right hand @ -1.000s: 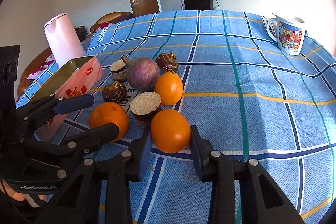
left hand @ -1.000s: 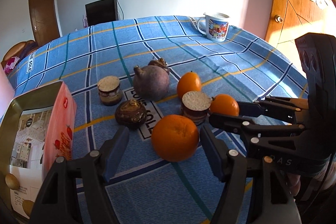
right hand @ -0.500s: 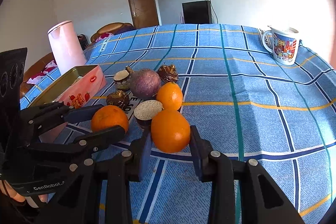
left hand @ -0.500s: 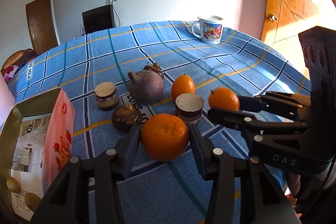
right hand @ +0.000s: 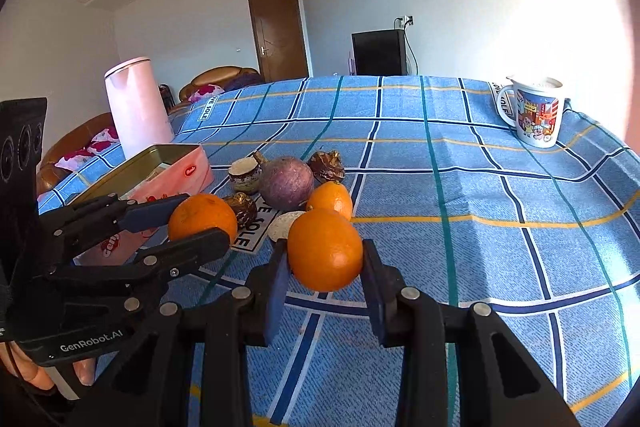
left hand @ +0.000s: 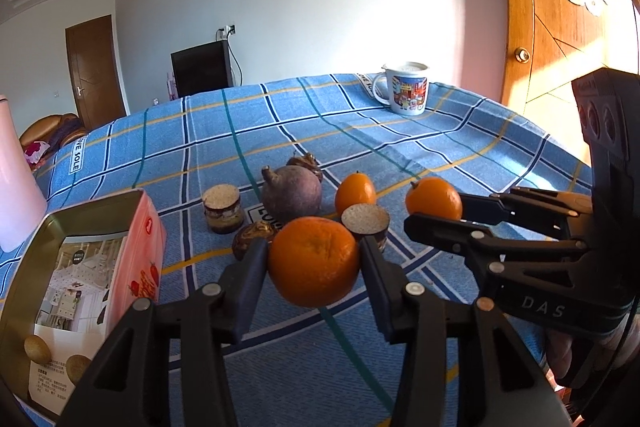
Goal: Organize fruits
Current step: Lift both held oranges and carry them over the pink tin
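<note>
In the left wrist view my left gripper (left hand: 313, 247) is shut on a large orange (left hand: 314, 267), both pads pressed to its sides. My right gripper (right hand: 325, 251) is shut on a second orange (right hand: 325, 259). Each wrist view also shows the other gripper with its orange: the right gripper (left hand: 436, 209) at the right and the left gripper (right hand: 204, 219) at the left. Behind them on the blue checked cloth lie a purple round fruit (left hand: 292, 193), a small orange (left hand: 355, 189), two cut halves (left hand: 365, 221) (left hand: 222, 207) and two brown wrinkled fruits (left hand: 250, 233).
An open pink tin box (left hand: 148, 227) stands at the left, holding paper and small round things. A pink kettle (right hand: 136, 107) is behind it. A printed mug (right hand: 536, 115) stands at the far right corner. A hand grips the right gripper's handle at the table's right edge.
My left gripper's jaws closed from wide apart onto the large orange. Both views have tilted upward, showing more wall and ceiling. The right gripper kept its hold on its orange.
</note>
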### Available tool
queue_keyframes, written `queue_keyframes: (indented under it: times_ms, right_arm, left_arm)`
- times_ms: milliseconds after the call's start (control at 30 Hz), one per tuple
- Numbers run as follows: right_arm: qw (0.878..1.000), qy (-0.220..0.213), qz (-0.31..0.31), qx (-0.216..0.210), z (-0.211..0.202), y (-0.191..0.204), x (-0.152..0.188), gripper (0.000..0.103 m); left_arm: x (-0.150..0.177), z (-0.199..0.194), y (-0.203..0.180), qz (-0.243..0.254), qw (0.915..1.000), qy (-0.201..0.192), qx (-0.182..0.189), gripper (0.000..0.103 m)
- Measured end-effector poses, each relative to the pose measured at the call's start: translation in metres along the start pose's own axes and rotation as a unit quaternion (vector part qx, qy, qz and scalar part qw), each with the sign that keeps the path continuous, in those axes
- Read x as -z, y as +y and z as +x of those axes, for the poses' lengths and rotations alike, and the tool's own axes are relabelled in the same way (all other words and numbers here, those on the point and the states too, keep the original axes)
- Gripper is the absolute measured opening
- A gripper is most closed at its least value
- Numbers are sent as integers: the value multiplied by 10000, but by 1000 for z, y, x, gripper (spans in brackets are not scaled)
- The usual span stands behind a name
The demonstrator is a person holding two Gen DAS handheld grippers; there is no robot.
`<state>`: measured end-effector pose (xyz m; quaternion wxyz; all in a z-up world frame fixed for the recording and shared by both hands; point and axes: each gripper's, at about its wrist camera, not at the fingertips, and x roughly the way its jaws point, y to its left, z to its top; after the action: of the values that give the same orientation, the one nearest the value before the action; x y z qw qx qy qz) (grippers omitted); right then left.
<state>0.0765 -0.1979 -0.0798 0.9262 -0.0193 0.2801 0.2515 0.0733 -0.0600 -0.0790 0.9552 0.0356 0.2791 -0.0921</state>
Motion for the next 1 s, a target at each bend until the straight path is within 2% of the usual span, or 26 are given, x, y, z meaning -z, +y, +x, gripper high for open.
queue_keyframes:
  times_ms: [1000]
  right_arm:
    - [9952,-914,-344,33,-26,11,8,36]
  left_arm:
    - [7,-28,-4,67,9956,-890,-286,49]
